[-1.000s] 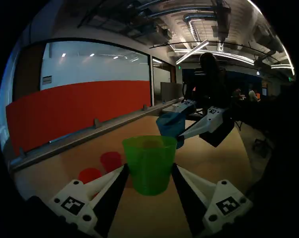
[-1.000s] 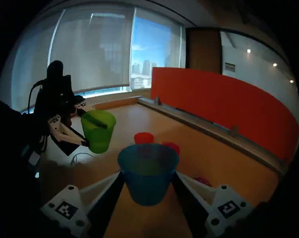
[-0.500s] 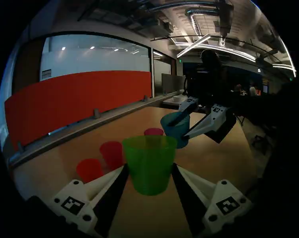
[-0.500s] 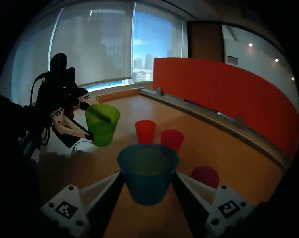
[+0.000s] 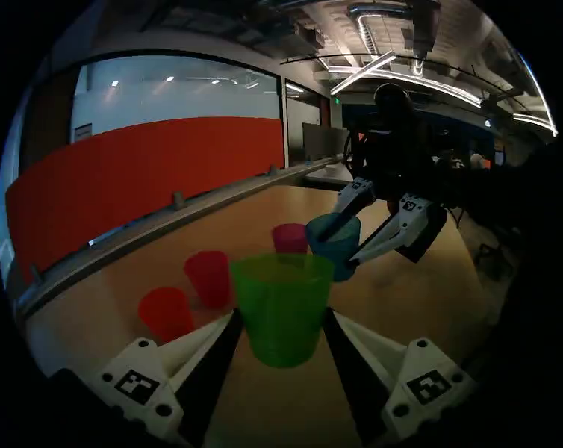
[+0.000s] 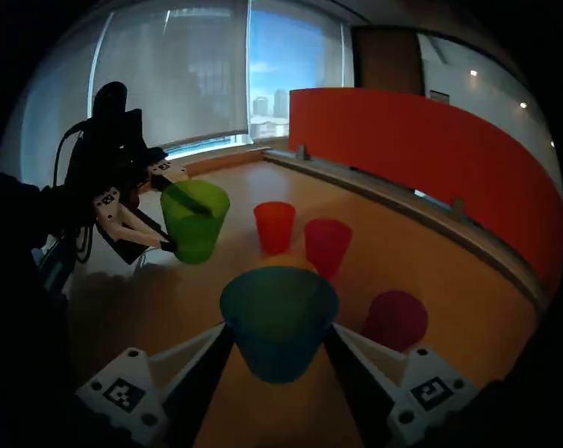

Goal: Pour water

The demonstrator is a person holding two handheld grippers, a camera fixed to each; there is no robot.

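Green translucent plastic cup, roughly upright at the left of the right gripper view, is clamped between both fingers of the left gripper over a wooden table. To its right an orange-red plastic cup and a red plastic cup stand upright and close together on the table. In the middle, a blue translucent plastic cup sits upright, pinched on both sides by the right gripper. A dark magenta plastic cup stands just beside it at the right. The two held cups are apart and neither is tipped, so pouring has probably not begun. To do it well, I judge, bring one rim just above the other's mouth and tilt slowly. Keep the receiving cup level and both grips firm, since thin cups may flex or slip. No waterline shows in any cup; whether either held cup carries water cannot be told.
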